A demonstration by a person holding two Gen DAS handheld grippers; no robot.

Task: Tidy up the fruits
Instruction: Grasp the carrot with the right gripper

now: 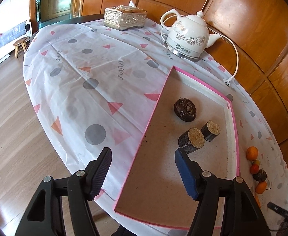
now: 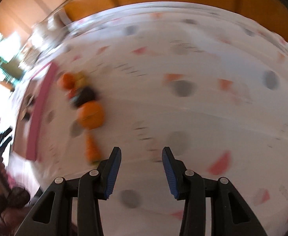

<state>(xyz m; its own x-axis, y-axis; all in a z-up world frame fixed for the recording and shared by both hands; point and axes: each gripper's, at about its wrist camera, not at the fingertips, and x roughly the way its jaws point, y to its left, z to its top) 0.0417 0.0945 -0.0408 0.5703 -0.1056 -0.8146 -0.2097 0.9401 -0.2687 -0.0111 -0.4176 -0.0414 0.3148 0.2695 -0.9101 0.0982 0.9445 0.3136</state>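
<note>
Left tongs [image 1: 143, 157]: released, jaws apart with nothing between, hanging over the tray's near edge.
Tray [image 1: 236, 137]: pink-rimmed, on the counter [image 1: 75, 82]; holds one dark round fruit [image 1: 184, 109] and two dark cut cylinders [image 1: 191, 140].
Loose fruits [image 1: 252, 153]: orange, red and dark pieces in a row just right of the tray.
Right tongs [image 2: 142, 153]: released, empty, over bare cloth; view blurred.

White ceramic electric kettle with floral print [image 1: 187, 35]: dark oval logo badge [image 1: 183, 48] low on body, round emblem plus small white characters, too small to read. Right wrist view blurred; no text legible there.
</note>
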